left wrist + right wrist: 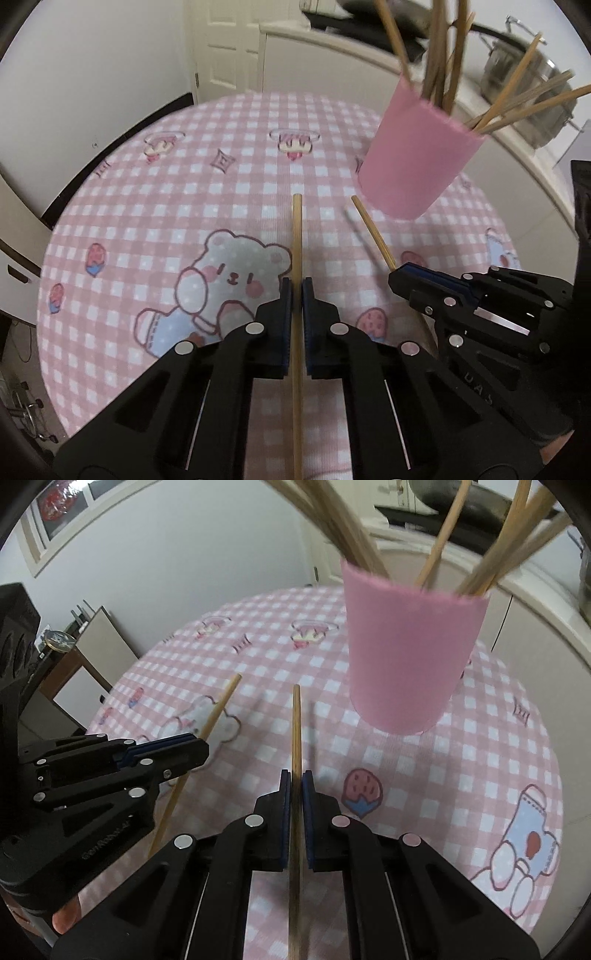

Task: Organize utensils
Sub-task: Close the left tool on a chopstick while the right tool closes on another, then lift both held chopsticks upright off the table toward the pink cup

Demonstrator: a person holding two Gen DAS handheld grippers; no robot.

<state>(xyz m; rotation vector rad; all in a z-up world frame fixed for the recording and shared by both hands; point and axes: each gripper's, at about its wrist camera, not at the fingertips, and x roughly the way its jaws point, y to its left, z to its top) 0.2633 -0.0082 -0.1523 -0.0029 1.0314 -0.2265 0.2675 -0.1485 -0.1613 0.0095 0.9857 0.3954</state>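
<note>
Bamboo: left gripper and right gripper each clamp one chopstick, tips aimed toward pink cup, likely for dropping in.

1. The bunch of chopsticks in the pink cup is blurred, and the top edge cuts their upper ends, so I cannot count them.
2. Their lower parts are hidden inside the cup.
3. The chopstick in the left gripper runs out of the bottom edge.
4. The other chopstick, in the right gripper, is cut the same way.
5. The metal pot behind is blurred and partly covered.
</note>
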